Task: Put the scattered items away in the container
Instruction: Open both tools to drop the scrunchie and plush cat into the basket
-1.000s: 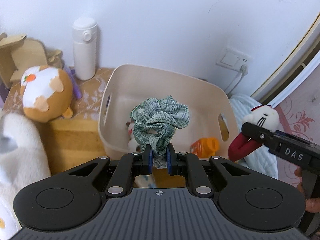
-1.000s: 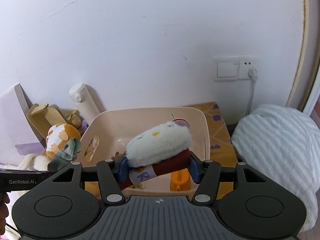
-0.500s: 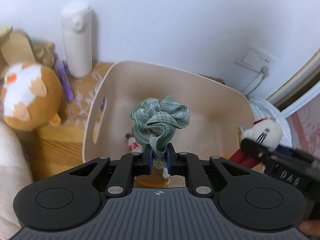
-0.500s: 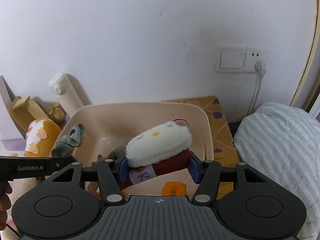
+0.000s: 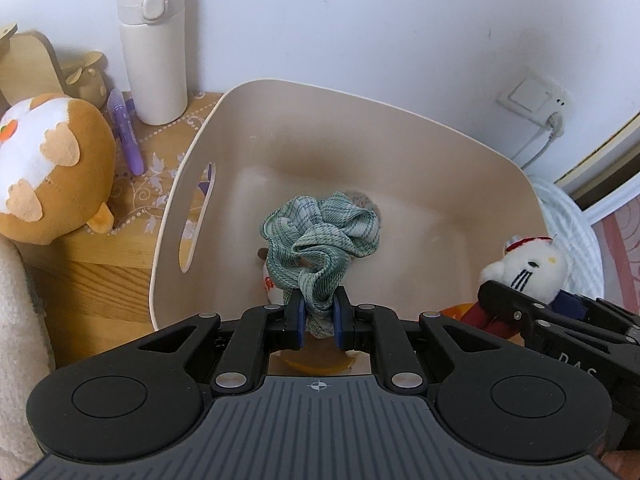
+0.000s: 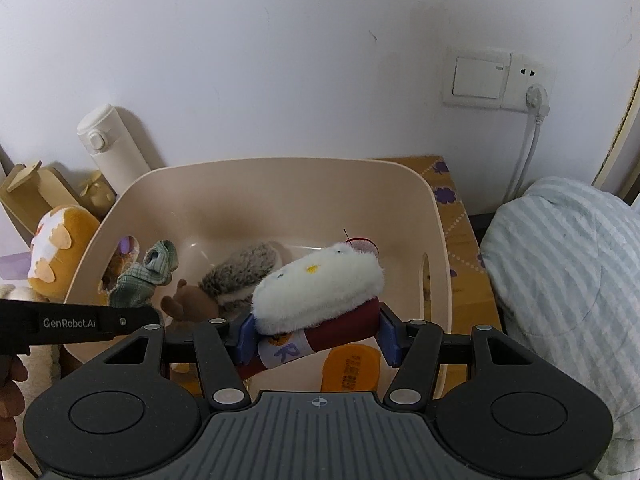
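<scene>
A beige plastic bin (image 5: pixel 332 120) stands on a wooden cabinet; it also shows in the right wrist view (image 6: pixel 280 184). My left gripper (image 5: pixel 319 314) is shut on a green checked scrunchie (image 5: pixel 320 236) and holds it over the bin's near side; the scrunchie also shows in the right wrist view (image 6: pixel 146 276). My right gripper (image 6: pixel 316 338) is shut on a white plush doll with red legs (image 6: pixel 320 288), over the bin's near right part; the doll shows in the left wrist view (image 5: pixel 524 268). Inside the bin lie a grey-brown plush (image 6: pixel 240 272) and an orange item (image 6: pixel 352 368).
An orange and white plush (image 5: pixel 48 168), a purple pen (image 5: pixel 124 128), a white flask (image 5: pixel 154 40) and wooden figures (image 5: pixel 36 64) stand left of the bin. A striped blue-white pillow (image 6: pixel 568 280) lies to the right. A wall socket with a cable (image 6: pixel 532 96) is behind.
Both grippers have moved forward and over the bin with their items still held. The bin looks closer and larger in both views.
</scene>
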Demonstrator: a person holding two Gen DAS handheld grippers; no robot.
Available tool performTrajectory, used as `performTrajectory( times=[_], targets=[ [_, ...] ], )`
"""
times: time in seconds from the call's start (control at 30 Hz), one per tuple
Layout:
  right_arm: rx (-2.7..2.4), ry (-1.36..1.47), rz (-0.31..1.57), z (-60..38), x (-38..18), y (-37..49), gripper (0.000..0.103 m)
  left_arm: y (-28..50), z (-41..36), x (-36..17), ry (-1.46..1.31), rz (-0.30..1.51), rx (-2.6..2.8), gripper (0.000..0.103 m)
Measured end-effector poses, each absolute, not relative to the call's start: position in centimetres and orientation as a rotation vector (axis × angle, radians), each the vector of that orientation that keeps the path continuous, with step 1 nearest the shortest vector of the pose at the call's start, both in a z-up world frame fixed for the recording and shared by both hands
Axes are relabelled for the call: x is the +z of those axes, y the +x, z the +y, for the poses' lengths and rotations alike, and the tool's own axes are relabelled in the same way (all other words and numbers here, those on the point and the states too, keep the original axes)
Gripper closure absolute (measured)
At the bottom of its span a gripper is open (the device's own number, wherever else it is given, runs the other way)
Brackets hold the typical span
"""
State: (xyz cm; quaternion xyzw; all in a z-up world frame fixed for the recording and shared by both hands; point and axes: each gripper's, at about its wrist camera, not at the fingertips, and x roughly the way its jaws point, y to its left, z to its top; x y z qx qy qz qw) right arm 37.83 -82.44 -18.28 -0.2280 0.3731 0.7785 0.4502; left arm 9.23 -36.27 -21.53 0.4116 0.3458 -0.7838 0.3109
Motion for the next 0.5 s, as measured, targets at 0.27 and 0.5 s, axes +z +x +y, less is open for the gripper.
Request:
performTrajectory(
  times=[0.27, 0.5],
  targets=[
    [1.865, -0.549, 0.958, -82.3, -19.0, 37.8, 0.039, 8.8, -36.1, -21.2, 1.106, 0.873, -2.066, 0.075],
    [1.809, -0.476, 0.986, -82.9, -18.0, 38.6, 0.018, 9.5, -35.4, -19.7, 1.058, 0.889, -2.094, 0.035]
  ],
)
